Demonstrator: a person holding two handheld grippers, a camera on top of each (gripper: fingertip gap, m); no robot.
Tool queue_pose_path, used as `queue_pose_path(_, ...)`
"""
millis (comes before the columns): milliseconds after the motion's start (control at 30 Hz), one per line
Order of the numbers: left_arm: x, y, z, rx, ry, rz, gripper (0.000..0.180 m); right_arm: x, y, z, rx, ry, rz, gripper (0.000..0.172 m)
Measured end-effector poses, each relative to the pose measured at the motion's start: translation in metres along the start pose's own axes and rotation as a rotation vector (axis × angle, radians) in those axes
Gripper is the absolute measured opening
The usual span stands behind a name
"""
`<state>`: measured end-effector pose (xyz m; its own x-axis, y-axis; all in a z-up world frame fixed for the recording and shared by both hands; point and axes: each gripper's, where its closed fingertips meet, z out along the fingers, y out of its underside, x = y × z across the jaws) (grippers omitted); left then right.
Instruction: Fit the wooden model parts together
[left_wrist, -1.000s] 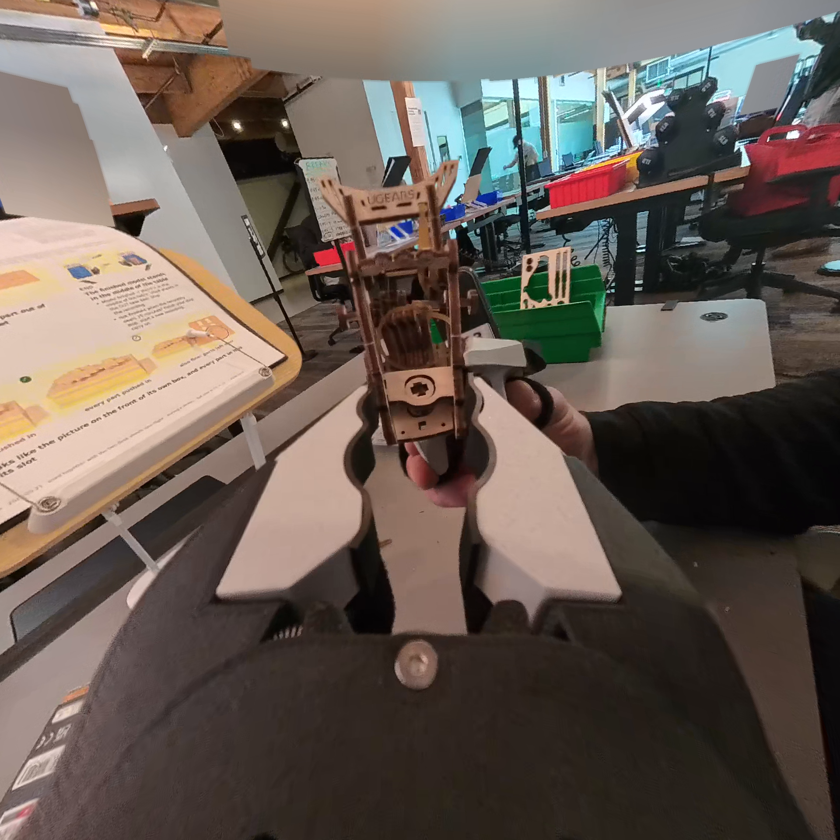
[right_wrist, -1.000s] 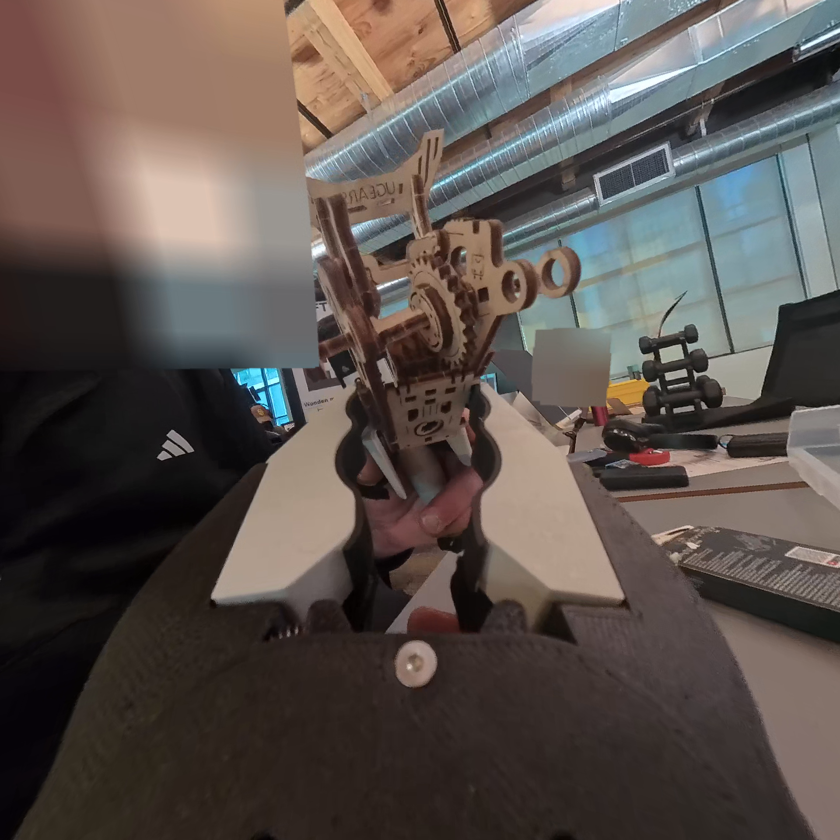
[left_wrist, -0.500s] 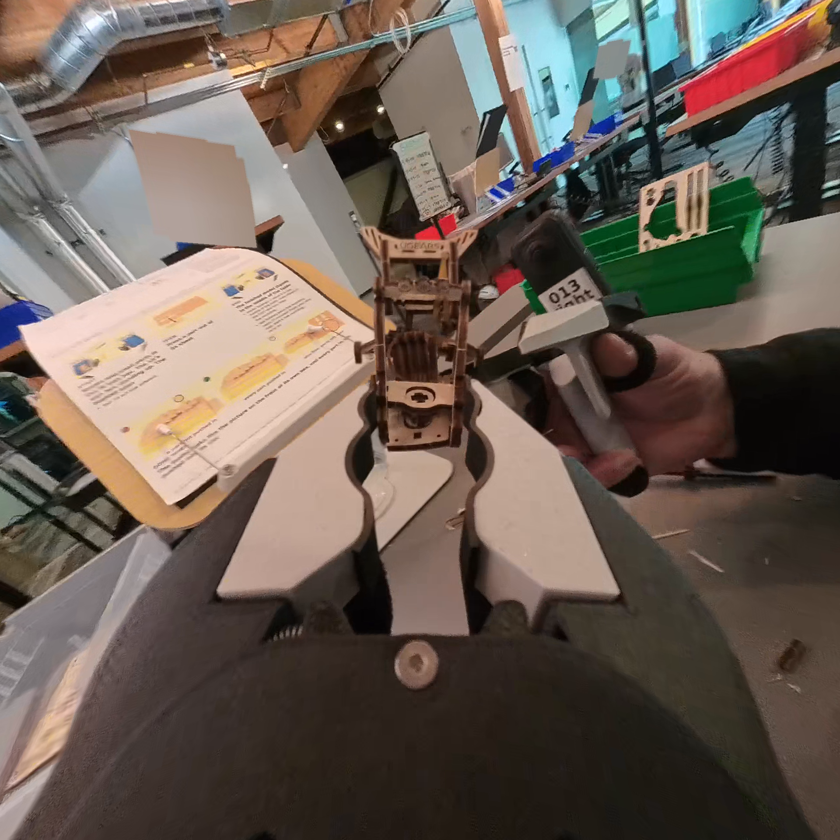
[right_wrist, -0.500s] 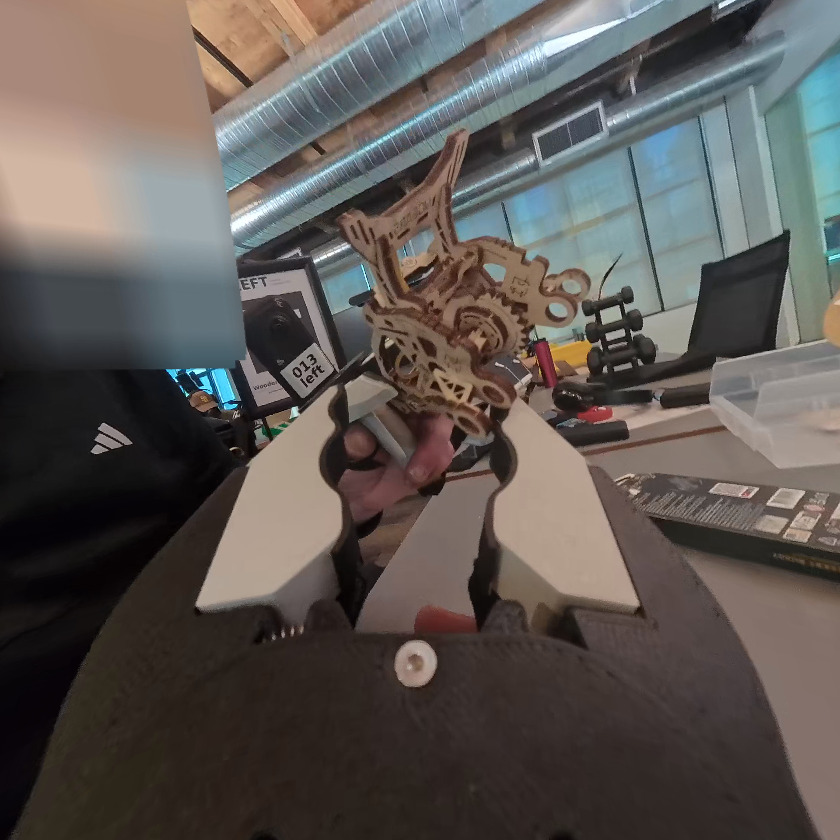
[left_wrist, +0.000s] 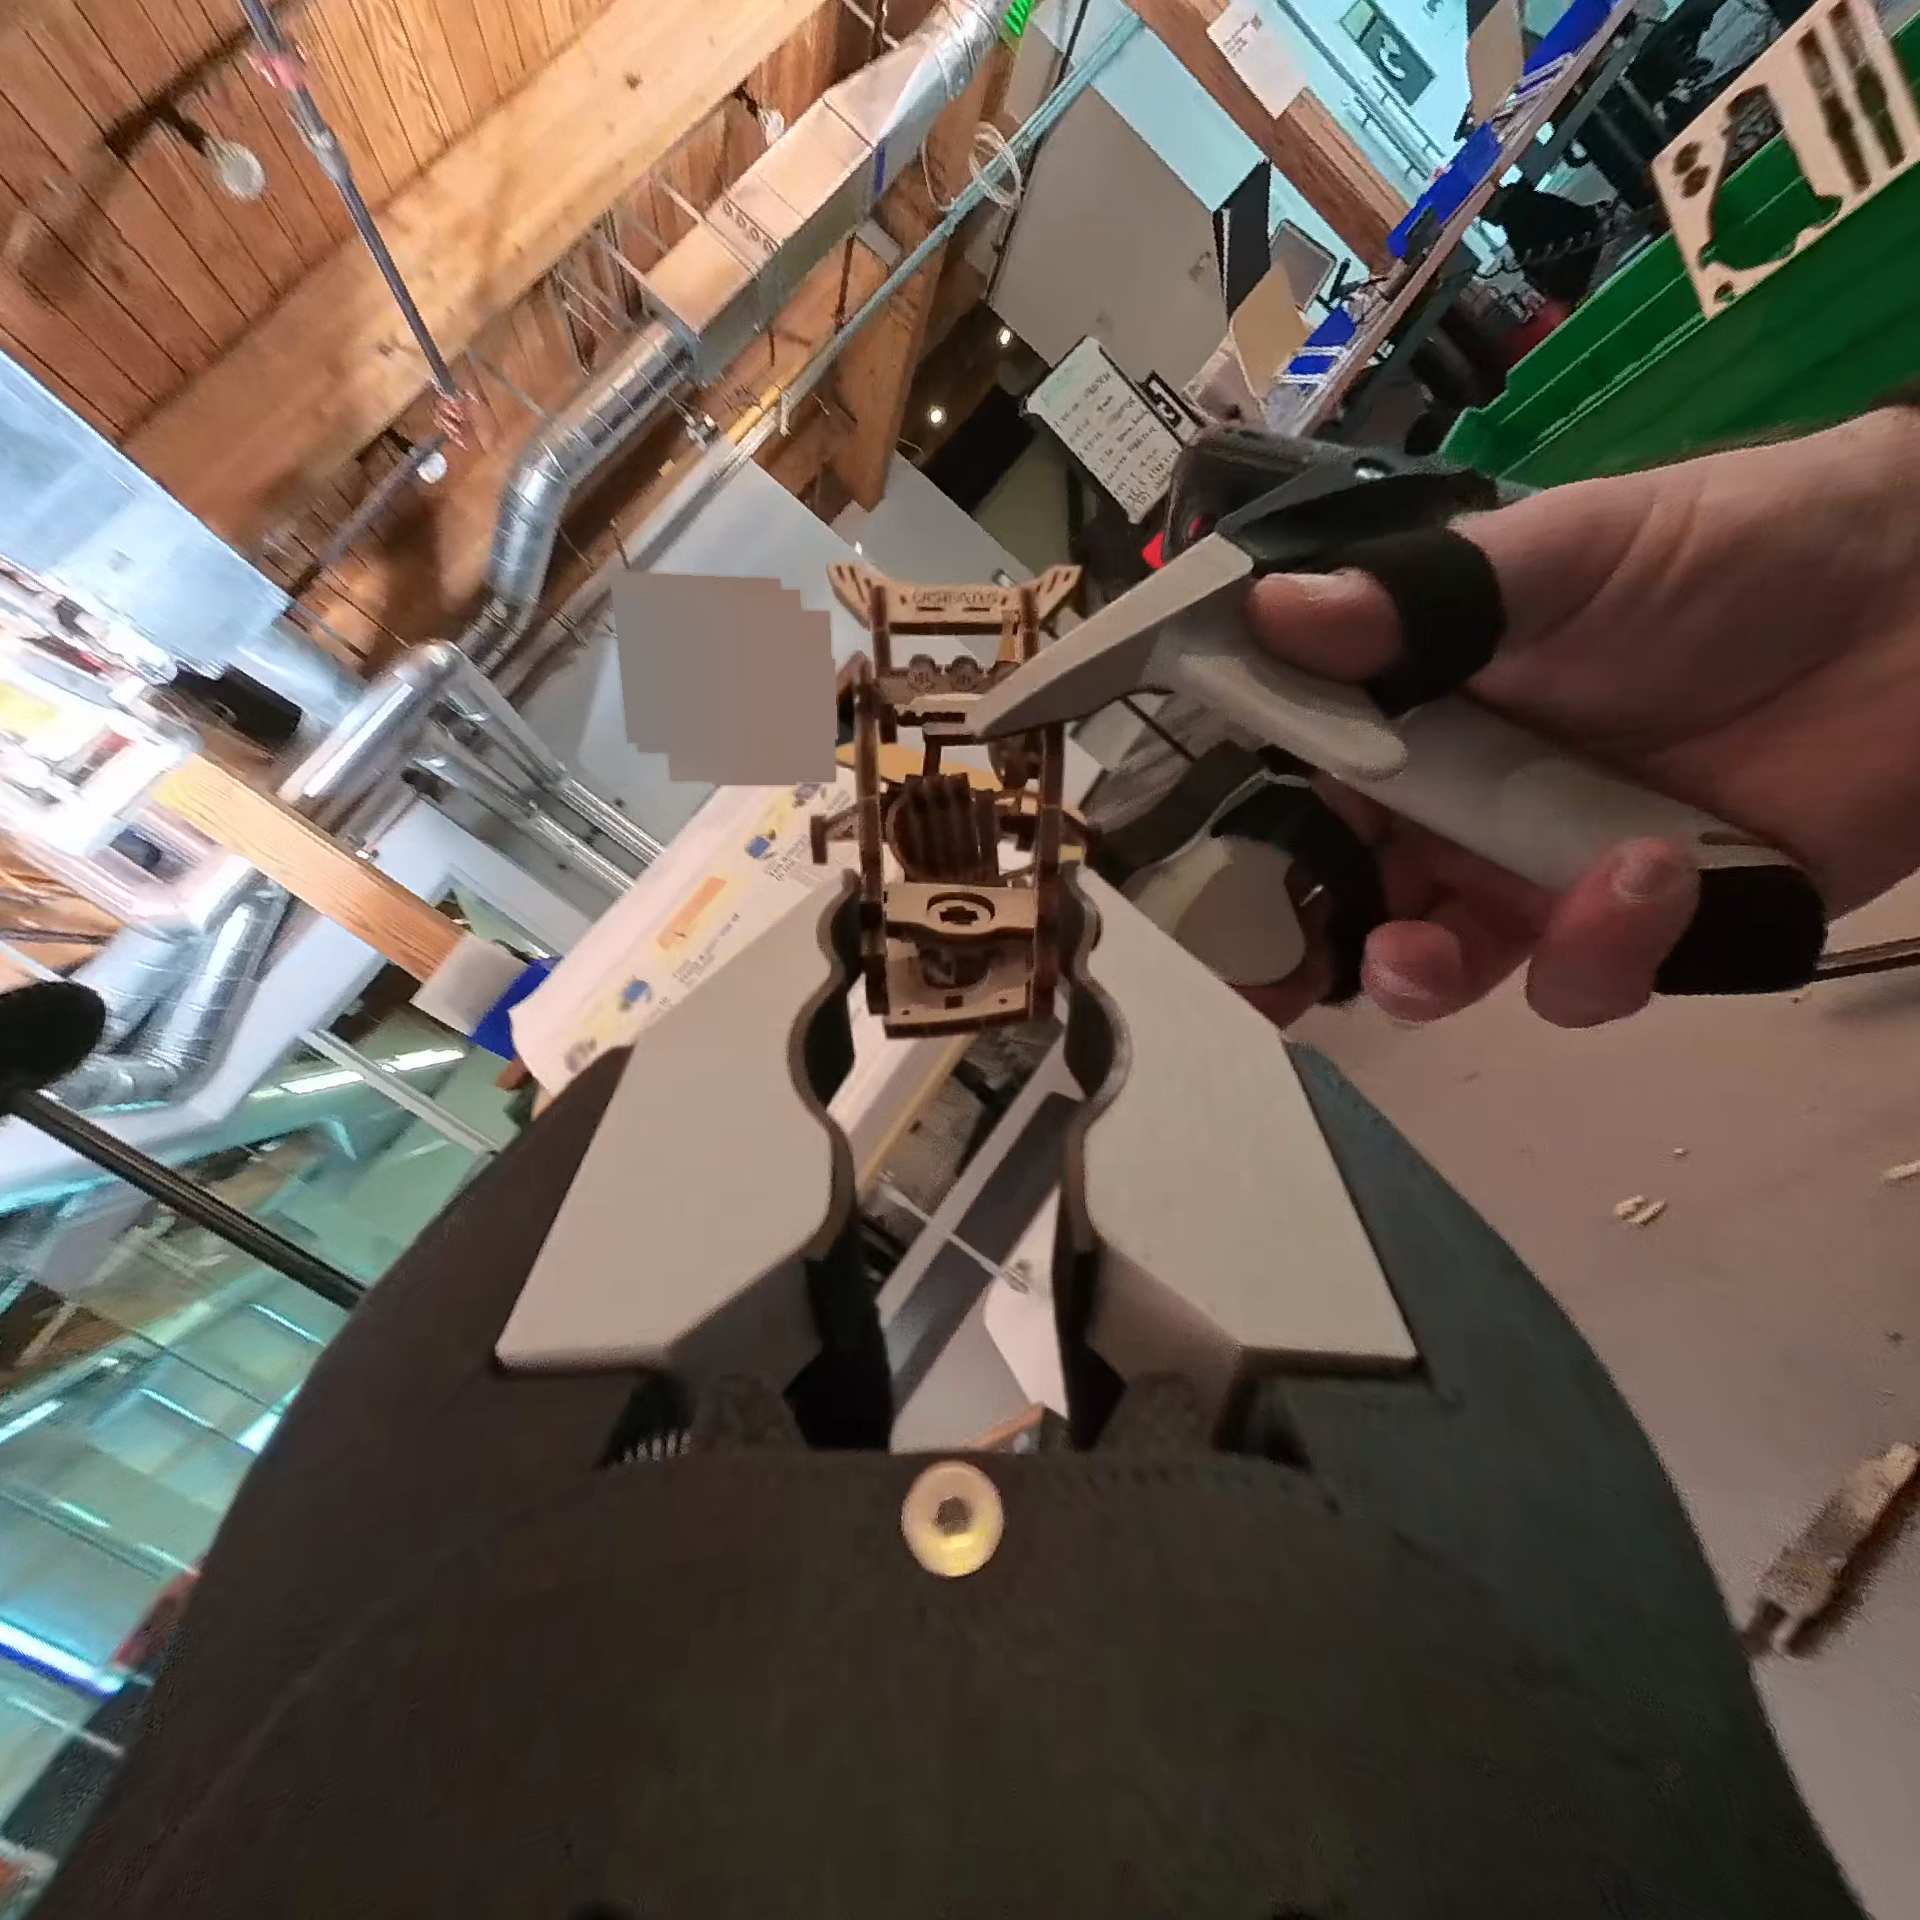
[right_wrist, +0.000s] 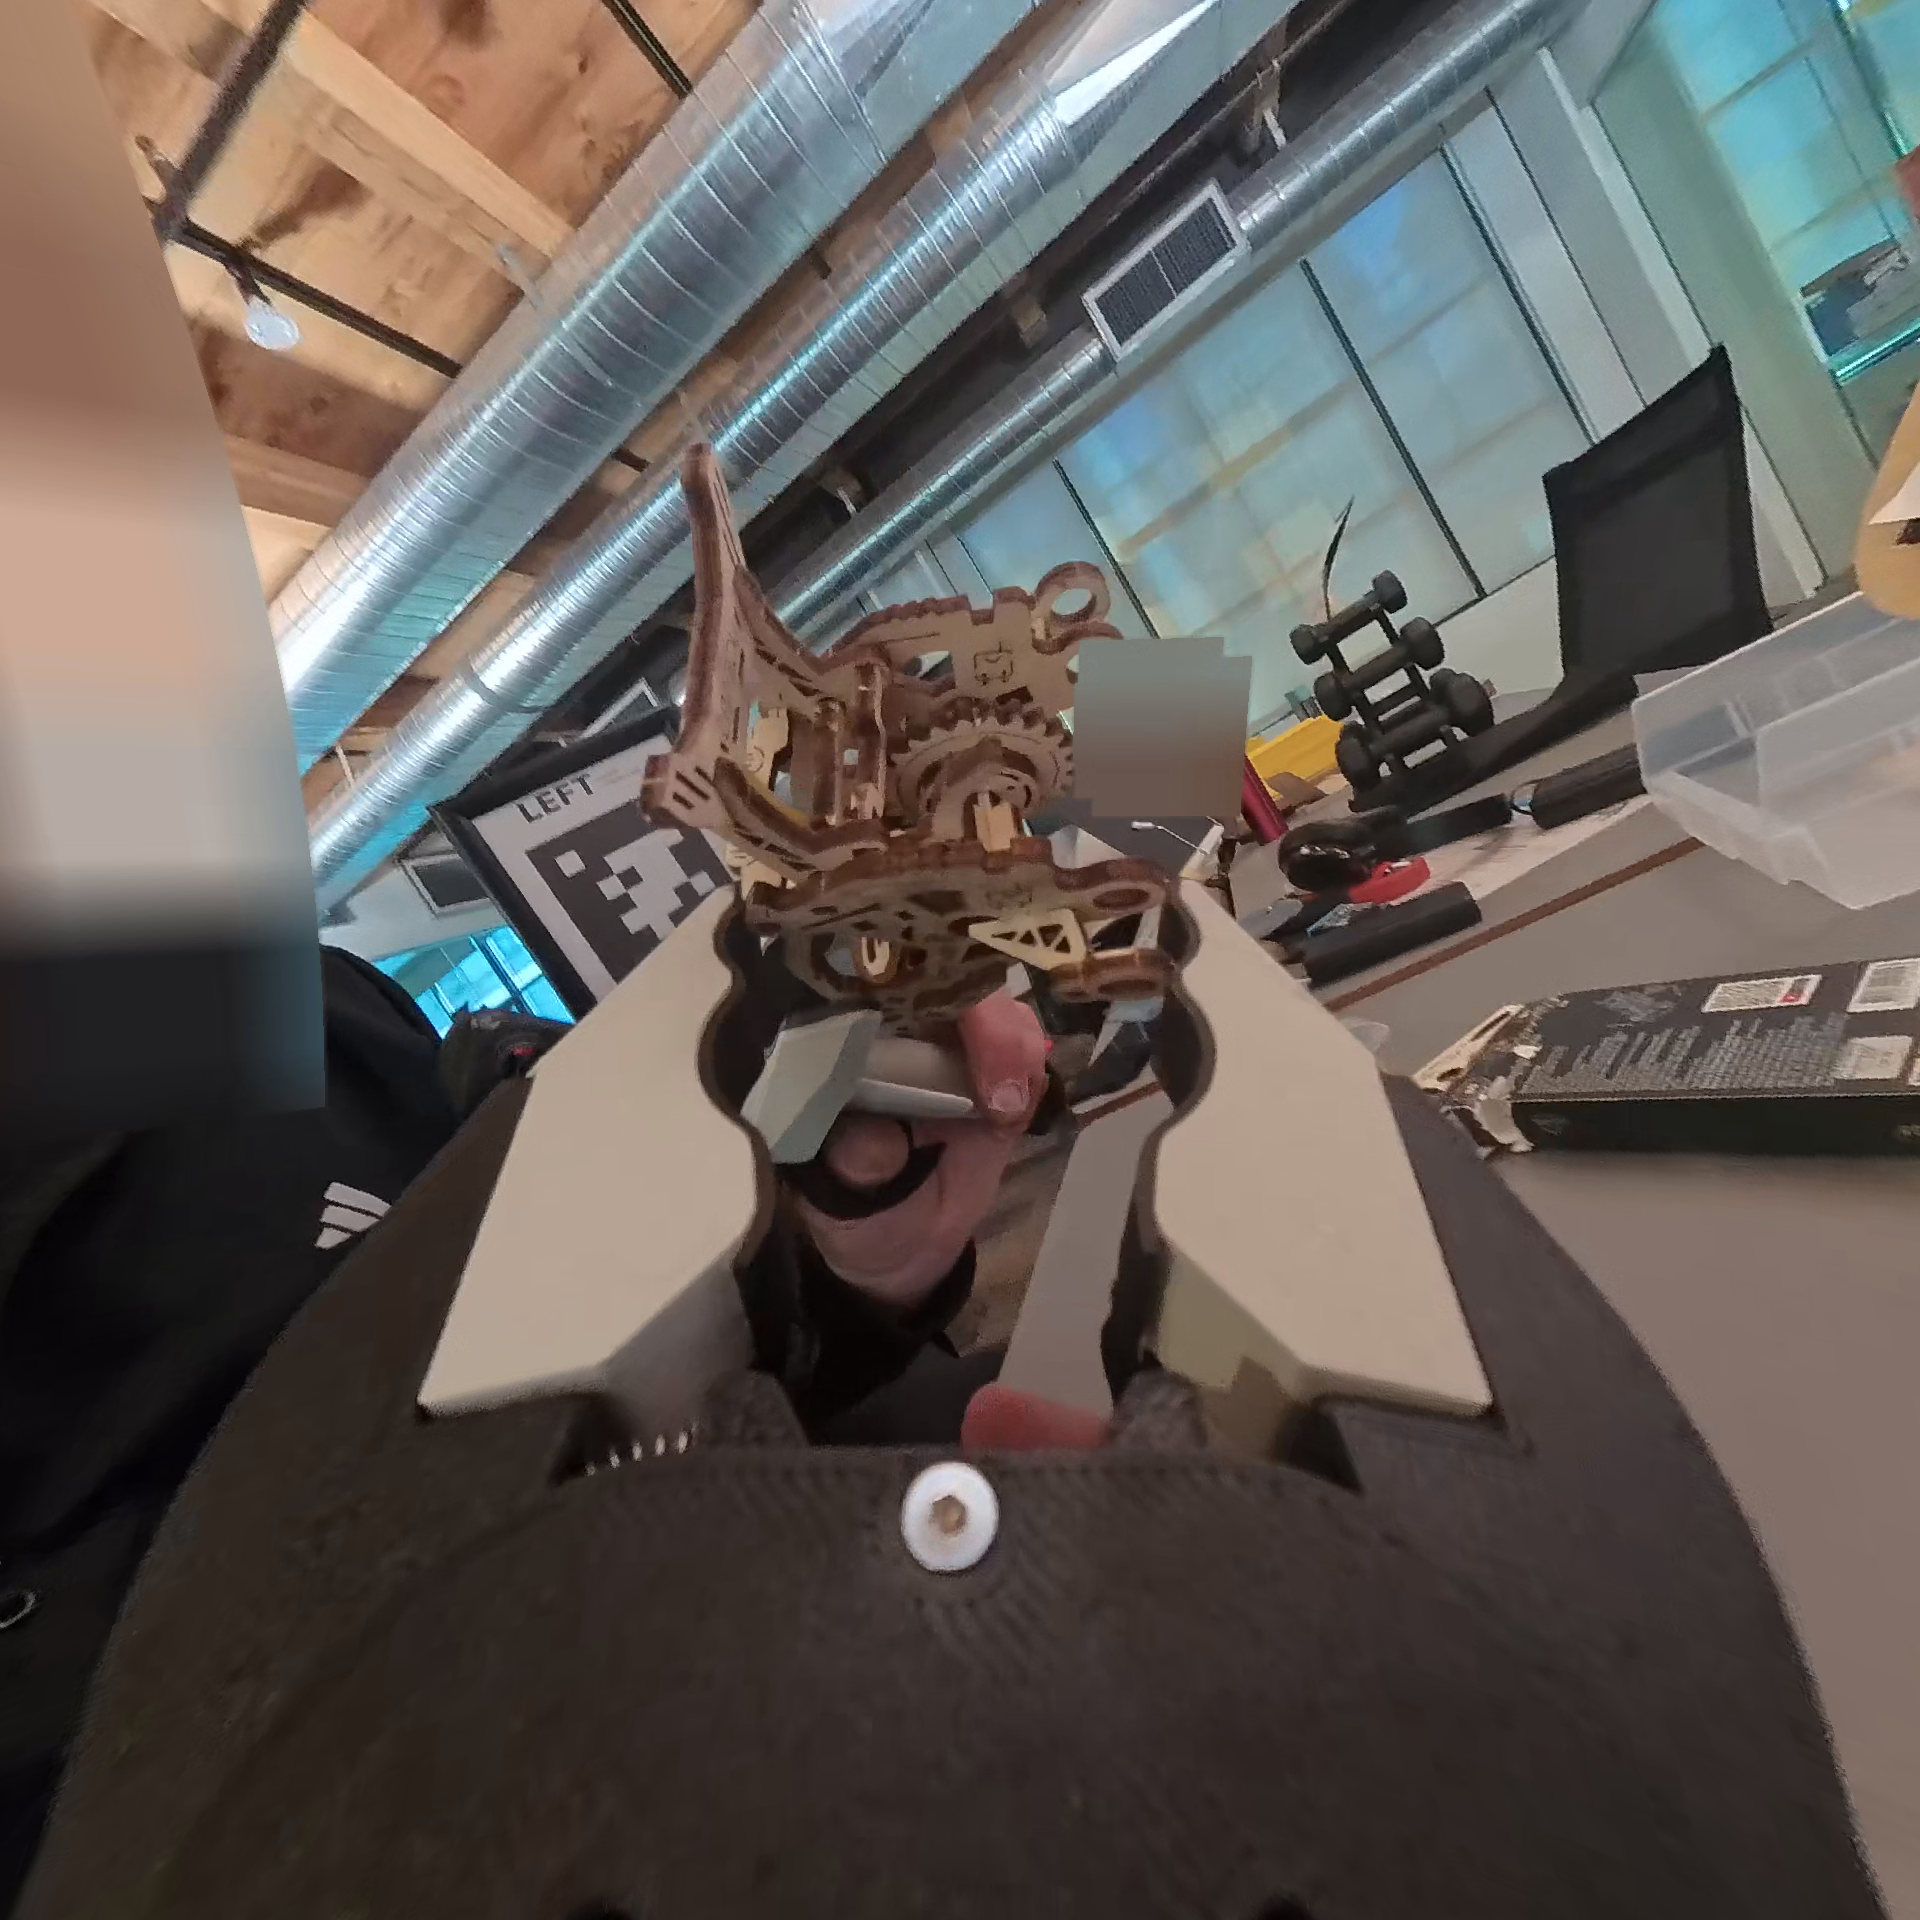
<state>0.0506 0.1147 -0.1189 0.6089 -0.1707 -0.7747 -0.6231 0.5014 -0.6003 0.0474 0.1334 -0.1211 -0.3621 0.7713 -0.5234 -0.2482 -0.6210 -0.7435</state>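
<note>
Right jaws have spread — wooden model seemingly gripped only left.

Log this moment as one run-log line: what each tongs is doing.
left tongs: clamped on wooden model, held aloft | right tongs: open around the model, grip not evident | stage: regrasp mid-assembly

the wooden model fills the left gripper. the right gripper's finger blocks the model's upper right side; its left side stands free.
</note>
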Motion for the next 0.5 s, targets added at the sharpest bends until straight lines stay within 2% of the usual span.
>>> queue_pose_path(200,-0.001,-0.016,-0.001,0.052,-0.038,0.035,0.034,-0.011,-0.007,0.001,0.082,-0.056,0.035,0.073)
queue_pose_path(300,-0.008,-0.026,-0.006,0.098,-0.052,-0.028,0.037,-0.017,-0.014,0.000,0.123,-0.088,0.033,0.073)
queue_pose_path(400,-0.020,-0.031,-0.015,0.155,-0.066,-0.156,0.053,-0.019,-0.020,0.000,0.149,-0.105,0.023,0.073)
queue_pose_path(500,-0.024,-0.024,-0.016,0.161,-0.010,-0.394,0.053,-0.025,-0.026,0.002,0.166,-0.132,-0.001,0.073)
